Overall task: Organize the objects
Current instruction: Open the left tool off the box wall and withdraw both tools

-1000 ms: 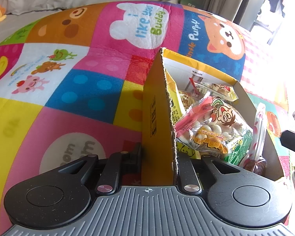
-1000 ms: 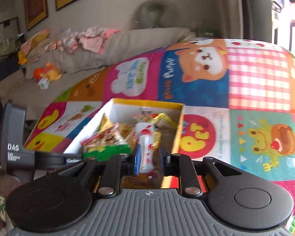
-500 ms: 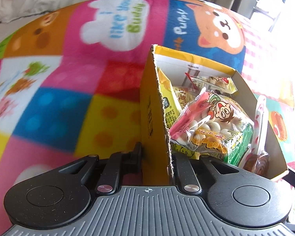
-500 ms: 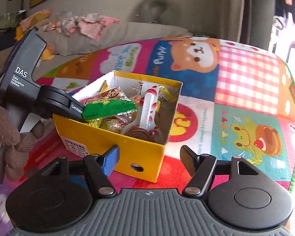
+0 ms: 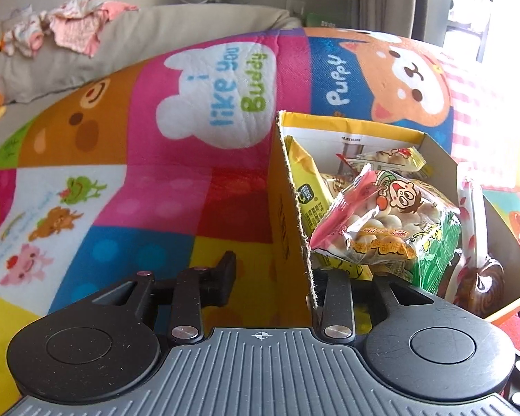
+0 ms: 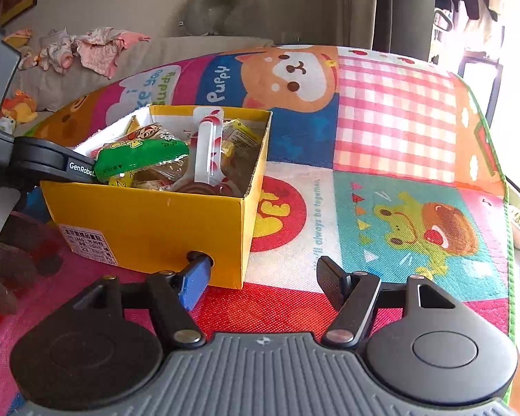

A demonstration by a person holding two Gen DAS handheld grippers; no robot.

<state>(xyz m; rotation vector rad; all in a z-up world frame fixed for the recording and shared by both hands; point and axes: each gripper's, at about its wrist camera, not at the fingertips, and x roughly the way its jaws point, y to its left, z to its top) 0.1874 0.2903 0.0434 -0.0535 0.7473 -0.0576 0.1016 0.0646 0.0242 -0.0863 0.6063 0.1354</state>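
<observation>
The yellow cardboard box sits open-topped on the cartoon play mat, its long axis running away from the right wrist camera toward the beige sofa, crammed with a green-and-pink snack bag and an upright wrapped lollipop. The left gripper straddles the box's near side wall, its jaws having just been opening, the outer finger now clear of the cardboard. The right gripper hangs spread and empty before the box's near corner

Both wrist cams close, sharing box
</observation>
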